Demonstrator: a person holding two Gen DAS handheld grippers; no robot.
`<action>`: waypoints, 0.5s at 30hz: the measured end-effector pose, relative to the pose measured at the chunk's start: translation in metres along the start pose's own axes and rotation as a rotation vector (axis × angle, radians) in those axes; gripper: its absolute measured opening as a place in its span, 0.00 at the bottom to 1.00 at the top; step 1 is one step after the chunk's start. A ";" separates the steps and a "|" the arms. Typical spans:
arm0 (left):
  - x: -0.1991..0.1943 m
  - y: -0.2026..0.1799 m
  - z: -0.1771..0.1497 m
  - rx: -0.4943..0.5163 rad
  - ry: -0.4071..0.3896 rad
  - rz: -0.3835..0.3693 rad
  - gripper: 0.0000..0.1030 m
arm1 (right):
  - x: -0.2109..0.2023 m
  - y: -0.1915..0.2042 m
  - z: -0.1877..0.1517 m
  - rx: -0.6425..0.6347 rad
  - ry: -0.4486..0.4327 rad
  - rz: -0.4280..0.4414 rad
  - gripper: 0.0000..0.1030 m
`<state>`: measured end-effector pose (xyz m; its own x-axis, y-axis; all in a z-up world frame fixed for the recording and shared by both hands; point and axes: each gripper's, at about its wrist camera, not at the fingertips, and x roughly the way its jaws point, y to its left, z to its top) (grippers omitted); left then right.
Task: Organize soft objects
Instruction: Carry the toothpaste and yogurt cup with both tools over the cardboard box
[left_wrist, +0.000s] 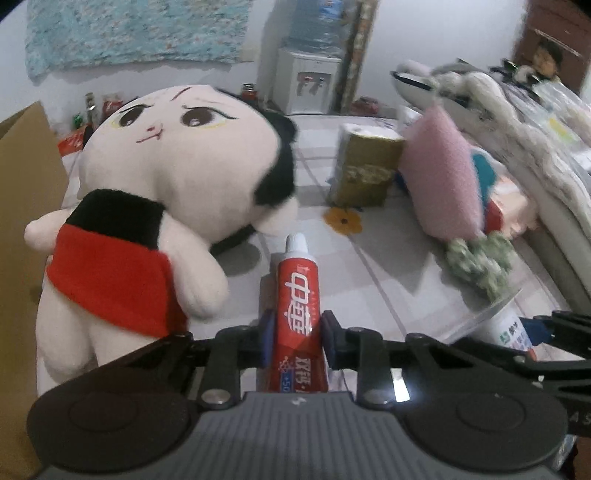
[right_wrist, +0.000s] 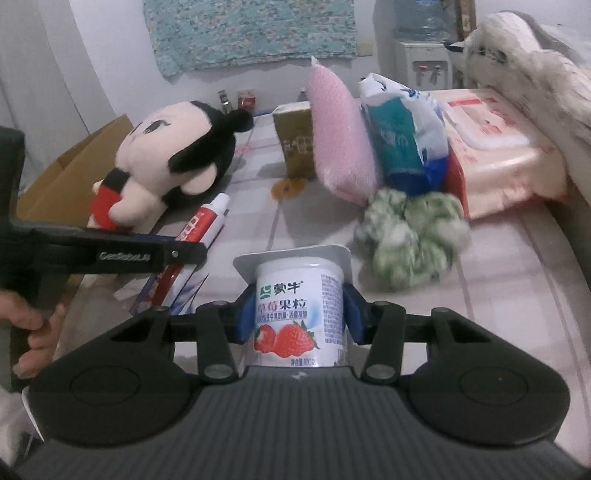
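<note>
My left gripper (left_wrist: 297, 332) is shut on a red toothpaste tube (left_wrist: 299, 288), cap pointing away, its blue pads pressing both sides. The tube (right_wrist: 207, 225) also shows in the right wrist view, beside the plush doll. My right gripper (right_wrist: 299, 317) is shut on a strawberry yogurt cup (right_wrist: 299, 295), held upright just above the table. A big-headed plush doll (left_wrist: 177, 166) in a red bib leans at the left. A pink cushion (right_wrist: 340, 147) and a green-white fluffy scrunchie (right_wrist: 410, 236) lie ahead of the right gripper.
An open cardboard box (left_wrist: 22, 184) stands at the left edge. A gold tissue pack (left_wrist: 365, 166), a blue-teal bag (right_wrist: 402, 144) and a pink wipes pack (right_wrist: 498, 162) crowd the back right. A grey-white furry plush (right_wrist: 524, 66) lies on the right. A hand (right_wrist: 33, 332) holds the left tool.
</note>
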<state>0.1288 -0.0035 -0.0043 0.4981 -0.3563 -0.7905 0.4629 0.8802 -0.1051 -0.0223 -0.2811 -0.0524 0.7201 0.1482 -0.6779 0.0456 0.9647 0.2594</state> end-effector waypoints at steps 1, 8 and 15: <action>-0.006 -0.002 -0.004 0.011 -0.016 0.002 0.26 | -0.007 0.001 -0.006 0.025 -0.018 0.013 0.45; -0.087 0.000 -0.026 -0.012 -0.177 0.064 0.26 | -0.057 0.017 -0.014 0.049 -0.078 0.121 0.44; -0.180 0.041 -0.042 -0.088 -0.247 0.129 0.26 | -0.093 0.060 0.028 -0.005 -0.169 0.279 0.44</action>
<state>0.0272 0.1099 0.1080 0.7172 -0.2954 -0.6311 0.3240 0.9432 -0.0732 -0.0674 -0.2431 0.0458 0.8090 0.3697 -0.4570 -0.1730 0.8928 0.4159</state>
